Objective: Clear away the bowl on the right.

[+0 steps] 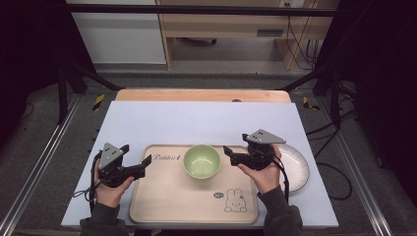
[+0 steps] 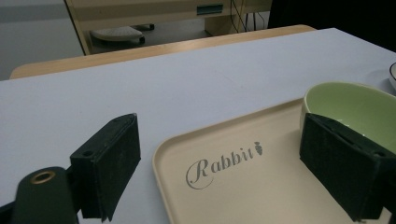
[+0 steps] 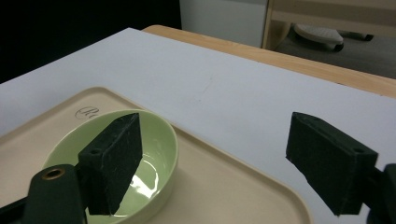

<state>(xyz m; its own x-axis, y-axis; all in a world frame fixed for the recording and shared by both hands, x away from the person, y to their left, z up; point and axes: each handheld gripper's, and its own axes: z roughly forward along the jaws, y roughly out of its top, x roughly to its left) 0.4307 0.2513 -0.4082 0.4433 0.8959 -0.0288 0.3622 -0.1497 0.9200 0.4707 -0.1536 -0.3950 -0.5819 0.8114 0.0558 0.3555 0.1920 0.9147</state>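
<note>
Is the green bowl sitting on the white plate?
No, the green bowl stands on the beige tray, while the white plate lies apart on the table to its right.

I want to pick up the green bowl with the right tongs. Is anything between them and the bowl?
Nothing visible. The right tongs stand open just right of the green bowl, with bare tray between them. The white plate lies behind the hand, off the tray.

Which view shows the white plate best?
The high view: the white plate lies on the table right of the tray, partly hidden by the right gripper and hand. The left gripper view catches a sliver of its rim at the right edge.
</note>
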